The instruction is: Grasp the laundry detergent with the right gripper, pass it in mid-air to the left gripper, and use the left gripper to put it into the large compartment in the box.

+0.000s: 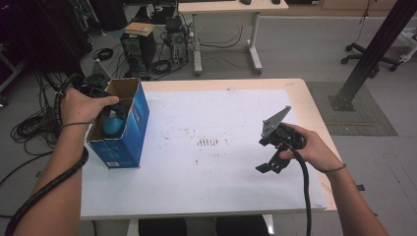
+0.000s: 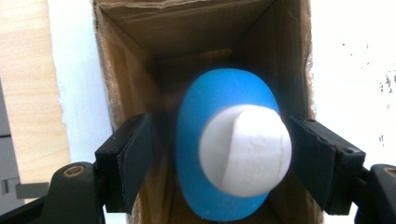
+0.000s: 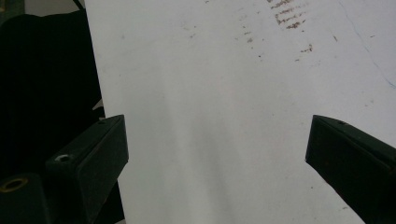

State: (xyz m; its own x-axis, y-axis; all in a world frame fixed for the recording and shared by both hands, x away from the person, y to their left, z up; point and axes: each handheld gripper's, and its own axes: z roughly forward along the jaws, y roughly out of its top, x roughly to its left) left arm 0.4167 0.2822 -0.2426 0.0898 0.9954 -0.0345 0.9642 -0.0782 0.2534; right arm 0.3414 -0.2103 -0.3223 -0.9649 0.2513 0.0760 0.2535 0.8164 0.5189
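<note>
While inside the box (image 2: 135, 60), left gripper (image 2: 219, 154) seemingly frees the bottle (image 2: 229, 154).

bottle (image 2: 229, 154) in box (image 1: 132, 123)

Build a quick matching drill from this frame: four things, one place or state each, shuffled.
Things:
1. blue and white object
2. cardboard box
3. left gripper
4. right gripper

Places or states:
A. hovers open over the bare white sheet
B. stands upright at the table's left edge
C. sits inside the box
D. reaches into the box, fingers either side of the object, not touching

Pairs: 1-C, 2-B, 3-D, 4-A
</note>
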